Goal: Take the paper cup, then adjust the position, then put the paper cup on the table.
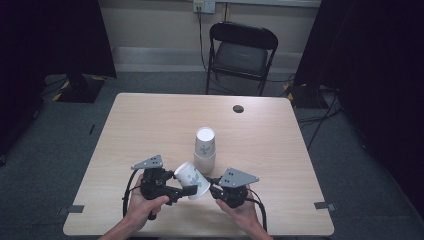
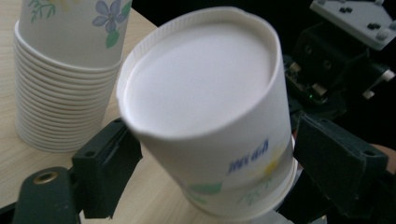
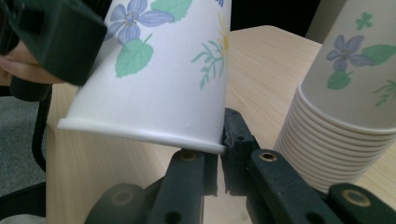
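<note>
Holding: a single paper cup (image 1: 192,180) hangs tilted above the table's near edge, between the two grippers, base toward the left one.
Right gripper (image 3: 224,140): jaws pressed nearly together, pinching the cup's rolled rim wall.
Left gripper (image 2: 205,154): jaws spread wide on either side of the cup body; pads appear just clear of it.
Cup stack (image 1: 204,149): upside-down, just beyond the held cup, on the table (image 1: 150,125).
Risk: a thin rim pinch alone may let the cup swing, crease or slip out and knock the stack.
</note>
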### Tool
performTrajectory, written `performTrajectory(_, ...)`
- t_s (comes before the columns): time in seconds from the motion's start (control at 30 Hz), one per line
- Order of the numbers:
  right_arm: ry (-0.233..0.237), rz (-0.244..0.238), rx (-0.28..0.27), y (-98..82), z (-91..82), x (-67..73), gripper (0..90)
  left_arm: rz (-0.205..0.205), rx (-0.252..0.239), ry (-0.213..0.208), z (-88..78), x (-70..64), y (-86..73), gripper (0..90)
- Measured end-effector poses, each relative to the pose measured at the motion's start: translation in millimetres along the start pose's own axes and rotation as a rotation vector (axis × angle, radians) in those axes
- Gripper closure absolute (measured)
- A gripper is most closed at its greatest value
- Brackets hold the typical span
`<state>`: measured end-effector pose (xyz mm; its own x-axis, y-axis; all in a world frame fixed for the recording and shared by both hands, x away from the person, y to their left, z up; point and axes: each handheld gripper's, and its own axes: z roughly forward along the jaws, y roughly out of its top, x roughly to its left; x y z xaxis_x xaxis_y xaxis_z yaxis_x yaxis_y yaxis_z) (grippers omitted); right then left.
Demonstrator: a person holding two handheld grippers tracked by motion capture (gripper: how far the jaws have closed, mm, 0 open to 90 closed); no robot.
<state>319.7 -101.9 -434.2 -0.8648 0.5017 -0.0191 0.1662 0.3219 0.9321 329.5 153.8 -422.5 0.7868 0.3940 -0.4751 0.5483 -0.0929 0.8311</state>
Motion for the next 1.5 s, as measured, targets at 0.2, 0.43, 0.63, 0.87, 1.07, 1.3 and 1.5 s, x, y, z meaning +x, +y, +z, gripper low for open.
performTrajectory(0.2, -0.014, 0.023, 0.001, 1.6, -2.9, -7.1, 86.7, 0.060, -0.013, 0.039, -6.2, 3.2, -2.7, 15.2)
performTrajectory(0.43, -0.030, 0.066, 0.021, 2.2, -4.9, -17.2, 86.7, 0.111, -0.003, 0.095, -9.1, 8.1, -2.5, 15.8)
performTrajectory(0.63, -0.029, 0.119, 0.093, 1.7, -12.4, -33.5, 86.8, 0.186, 0.022, 0.162, -7.5, 8.6, -3.5, 16.0)
performTrajectory(0.87, 0.004, 0.152, 0.184, -9.9, -11.9, -37.3, 86.8, 0.278, 0.079, 0.186, -1.7, 4.7, -4.0, 16.8)
performTrajectory(1.07, 0.026, 0.150, 0.255, -14.2, -7.0, -36.3, 86.8, 0.350, 0.110, 0.195, 3.5, -2.3, -4.5, 18.1)
performTrajectory(1.3, 0.089, 0.136, 0.335, -17.8, 3.1, -32.0, 86.8, 0.399, 0.126, 0.204, 5.4, -5.1, -6.5, 18.8)
performTrajectory(1.5, 0.148, 0.100, 0.396, -17.4, 12.2, -21.1, 86.9, 0.451, 0.140, 0.196, 6.7, -10.2, -7.4, 20.4)
